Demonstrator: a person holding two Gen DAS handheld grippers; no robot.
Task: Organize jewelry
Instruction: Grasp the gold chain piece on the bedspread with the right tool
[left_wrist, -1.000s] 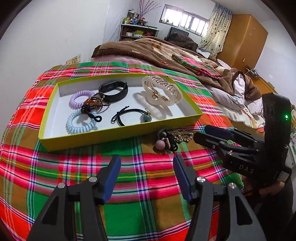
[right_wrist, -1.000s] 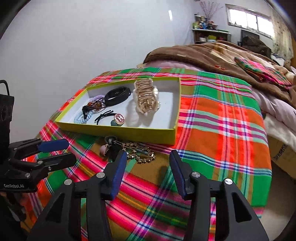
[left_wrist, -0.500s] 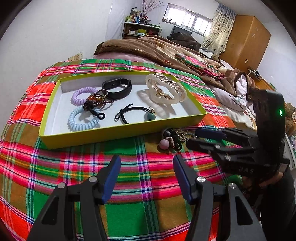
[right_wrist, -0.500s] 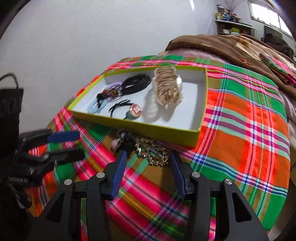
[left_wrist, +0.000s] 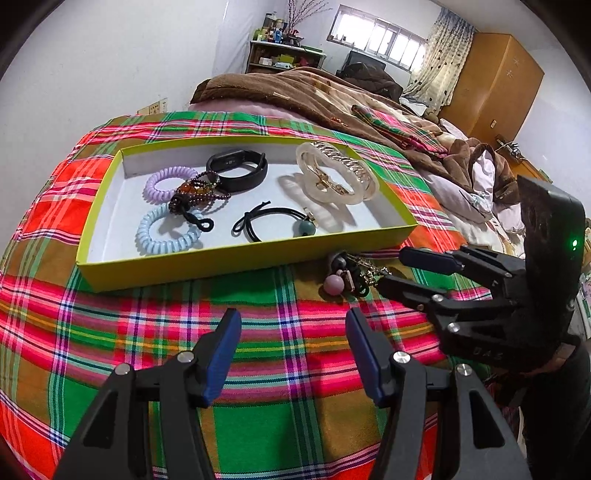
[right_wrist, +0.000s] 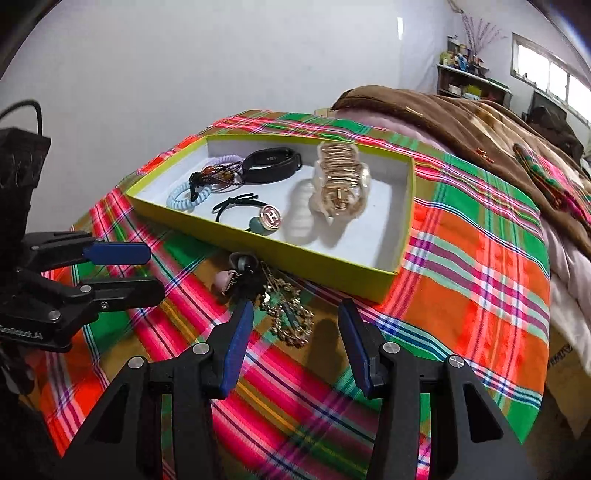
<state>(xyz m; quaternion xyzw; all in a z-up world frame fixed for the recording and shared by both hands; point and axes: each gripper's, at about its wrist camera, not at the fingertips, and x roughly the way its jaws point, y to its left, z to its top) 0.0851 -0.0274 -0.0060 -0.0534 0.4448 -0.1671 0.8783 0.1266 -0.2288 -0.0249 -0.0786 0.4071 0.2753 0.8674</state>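
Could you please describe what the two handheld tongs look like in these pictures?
Both are matte black, angular frames with silver bolts. Each finger carries a flat blue pad on its inner face. The left tongs show faint white lettering on the body in the right wrist view, and a black cable loops above the housing. The right tongs have a dark upright housing with a lit green LED.

Woven plaid cloth (left_wrist: 258, 347), matt cardboard tray (left_wrist: 229, 258), shiny gold metal chain (right_wrist: 288, 317), glossy translucent plastic clip (left_wrist: 336, 173)

Tangled gold chain (right_wrist: 286, 317) and bobbles (left_wrist: 340, 280) just outside yellow-green tray (left_wrist: 236, 260)
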